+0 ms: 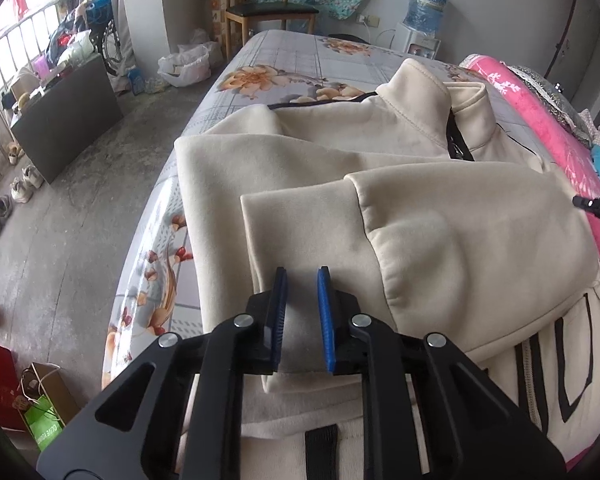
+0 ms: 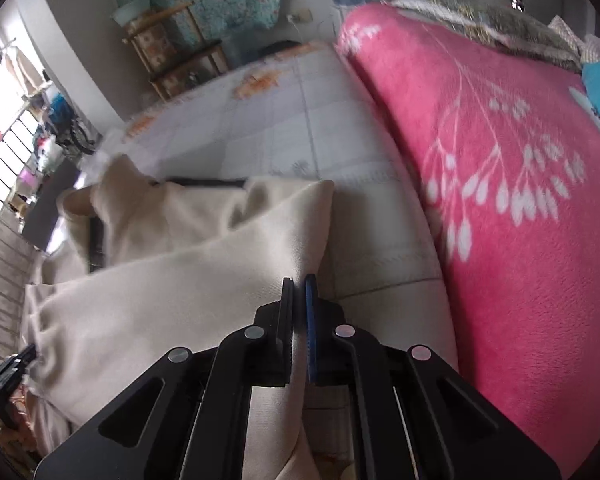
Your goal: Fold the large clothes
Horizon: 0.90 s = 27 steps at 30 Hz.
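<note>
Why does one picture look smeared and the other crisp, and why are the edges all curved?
Left wrist view: sharp, the cream jacket evenly daylit from the window, which is washed out. Right wrist view: motion-blurred, worst on the far chair, softer on the pink blanket. Both views: fisheye lenses bend straight lines and darken the corners.

Soft daylight from the window [image 1: 4,40] at left; fisheye-bent edges; right wrist view motion-blurred

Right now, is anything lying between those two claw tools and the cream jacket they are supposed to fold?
Nothing visible. The left gripper has its jaws slightly apart right over the cream jacket; the right gripper is already shut on a fold of it.
</note>
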Each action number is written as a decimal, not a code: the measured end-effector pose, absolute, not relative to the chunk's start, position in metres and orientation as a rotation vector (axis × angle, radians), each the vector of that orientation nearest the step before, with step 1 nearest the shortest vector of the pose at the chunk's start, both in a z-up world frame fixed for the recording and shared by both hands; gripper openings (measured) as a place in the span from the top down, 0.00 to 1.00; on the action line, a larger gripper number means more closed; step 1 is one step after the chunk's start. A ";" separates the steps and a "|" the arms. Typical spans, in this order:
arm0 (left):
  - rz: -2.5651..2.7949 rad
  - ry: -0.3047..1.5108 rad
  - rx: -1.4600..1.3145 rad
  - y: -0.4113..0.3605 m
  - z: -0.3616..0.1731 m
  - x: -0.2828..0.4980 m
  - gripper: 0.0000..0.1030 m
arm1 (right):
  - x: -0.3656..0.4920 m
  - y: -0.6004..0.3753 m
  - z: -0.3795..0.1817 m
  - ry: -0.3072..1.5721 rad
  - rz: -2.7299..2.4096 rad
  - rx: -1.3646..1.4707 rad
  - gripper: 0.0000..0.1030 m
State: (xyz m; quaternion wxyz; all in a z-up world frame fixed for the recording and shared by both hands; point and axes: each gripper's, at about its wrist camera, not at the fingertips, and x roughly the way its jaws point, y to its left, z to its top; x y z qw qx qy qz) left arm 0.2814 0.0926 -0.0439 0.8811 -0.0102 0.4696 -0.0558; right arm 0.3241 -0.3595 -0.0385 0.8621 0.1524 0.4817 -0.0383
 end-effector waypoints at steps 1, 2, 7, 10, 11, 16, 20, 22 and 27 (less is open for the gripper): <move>-0.116 0.976 -0.017 0.092 -0.044 0.282 0.85 | 0.324 -0.360 -0.039 1.012 -0.081 0.325 0.94; -0.118 0.975 -0.014 0.092 -0.043 0.281 0.85 | 0.323 -0.360 -0.037 1.013 -0.085 0.323 0.94; -0.164 0.919 -0.028 0.094 -0.023 0.267 0.85 | 0.294 -0.346 0.004 0.956 -0.054 0.230 0.82; -0.228 0.920 -0.011 0.088 -0.017 0.257 0.83 | 0.263 -0.323 0.017 0.942 0.062 0.158 0.68; -0.232 0.933 0.009 0.085 -0.020 0.255 0.80 | 0.255 -0.314 0.015 0.952 0.094 0.133 0.68; -0.162 0.982 0.034 0.084 -0.044 0.255 0.75 | 0.237 -0.288 -0.040 1.091 0.092 0.019 0.67; -0.155 0.984 0.001 0.093 -0.033 0.248 0.75 | 0.229 -0.288 -0.022 1.070 0.031 0.066 0.68; -0.165 0.950 -0.002 0.100 -0.017 0.230 0.74 | 0.213 -0.280 -0.004 1.027 0.051 0.074 0.66; -0.167 0.925 0.010 0.121 0.001 0.177 0.63 | 0.153 -0.253 0.012 0.993 0.116 0.122 0.46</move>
